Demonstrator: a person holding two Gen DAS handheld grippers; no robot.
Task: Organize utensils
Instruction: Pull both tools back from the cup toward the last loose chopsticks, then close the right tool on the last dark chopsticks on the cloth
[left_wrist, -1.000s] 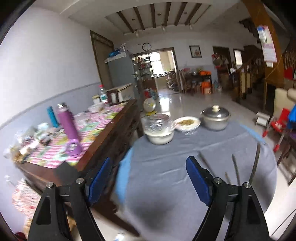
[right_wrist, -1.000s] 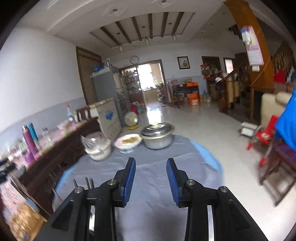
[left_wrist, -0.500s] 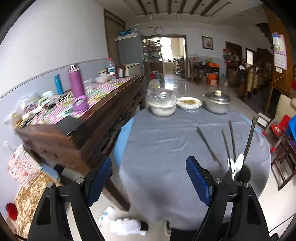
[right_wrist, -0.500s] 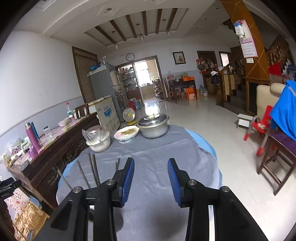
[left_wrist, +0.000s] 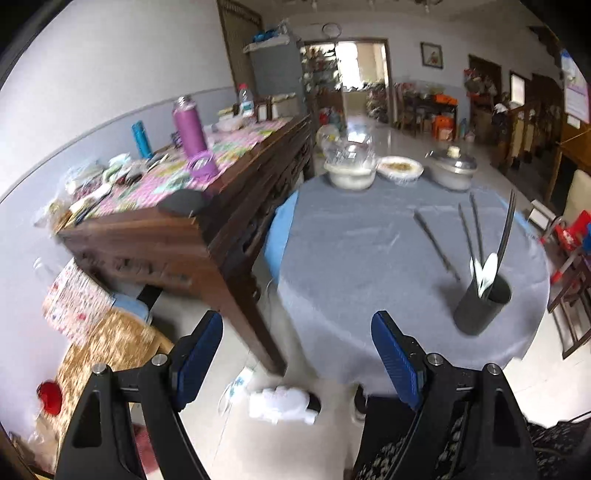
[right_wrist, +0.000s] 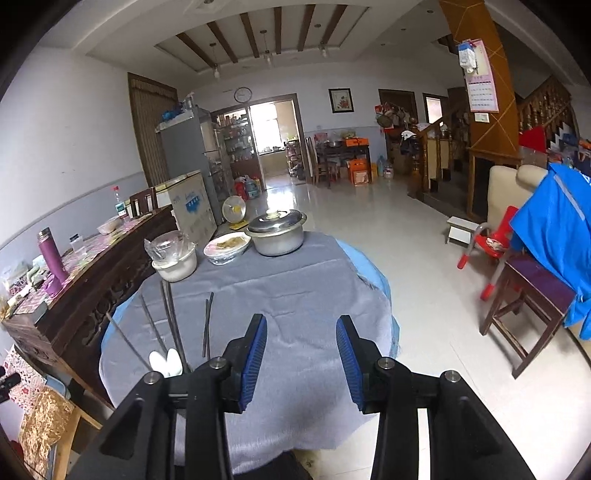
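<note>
Chopsticks (left_wrist: 436, 238) lie loose beside holder (left_wrist: 482, 306): thin, stiff, slippery; pinch mid-shaft. Left gripper (left_wrist: 297, 363), right gripper (right_wrist: 301, 358) spread, empty.

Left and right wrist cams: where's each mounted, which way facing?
Left wrist: on the left claw, angled down across the round grey-clothed table at the dark cylindrical utensil holder; both blue-padded fingers show.
Right wrist: on the right claw, level, down the room; its fingers show.
Shared: table, lidded metal pot, loose chopsticks.
</note>
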